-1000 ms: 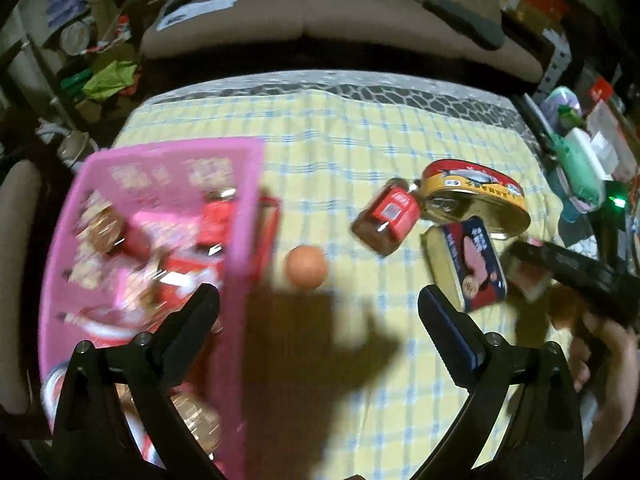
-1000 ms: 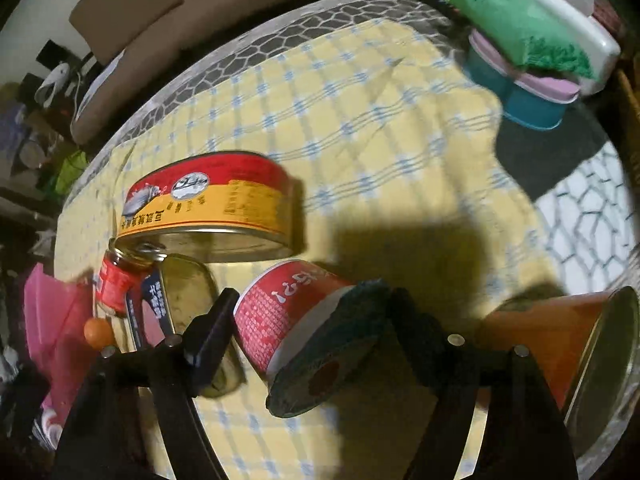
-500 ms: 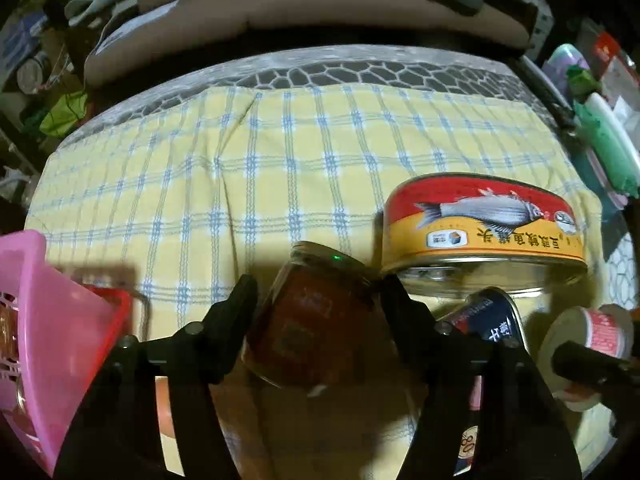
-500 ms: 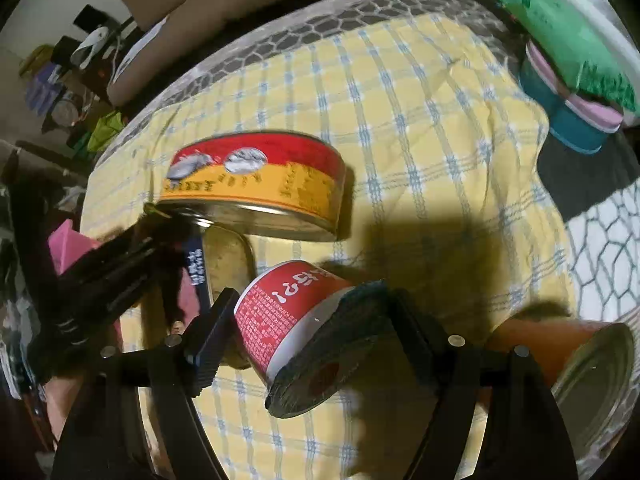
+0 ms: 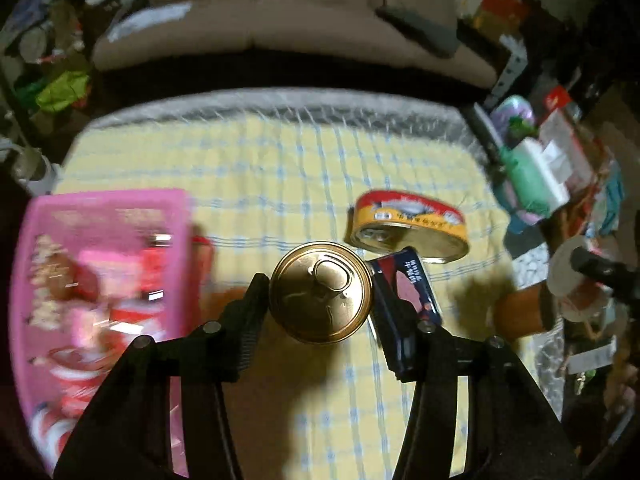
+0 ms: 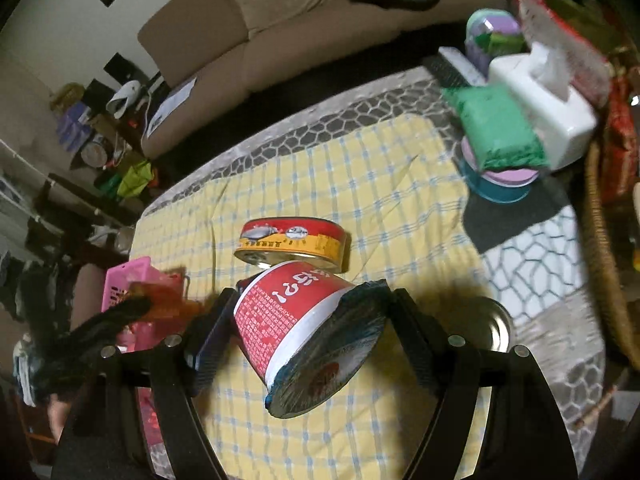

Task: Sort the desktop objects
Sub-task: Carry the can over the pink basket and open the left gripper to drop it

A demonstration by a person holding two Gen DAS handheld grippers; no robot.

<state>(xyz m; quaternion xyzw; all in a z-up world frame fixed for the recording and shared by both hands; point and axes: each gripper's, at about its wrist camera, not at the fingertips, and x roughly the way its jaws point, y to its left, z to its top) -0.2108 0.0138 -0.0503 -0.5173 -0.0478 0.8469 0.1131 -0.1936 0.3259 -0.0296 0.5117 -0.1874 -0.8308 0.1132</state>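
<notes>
Small red jar with gold pull-tab lid (image 5: 320, 298) sat between the closing left gripper (image 5: 318, 316) pads, lifted over the yellow-checked tabletop (image 5: 280, 168). Right gripper (image 6: 308, 336) clamped a red paper cup (image 6: 292, 304). Carry step; next likely the pink plastic basket (image 5: 108, 204).

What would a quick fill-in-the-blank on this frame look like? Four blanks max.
1. The left gripper, jaws closing, has a jar with a ___ lid between its fingers.
2. The right gripper grips a tilted ___ cup.
3. The basket at the left of the left wrist view is ___.
4. The fish tin lies on a checked ___ cloth.

Missing words: gold; red; pink; yellow
</notes>
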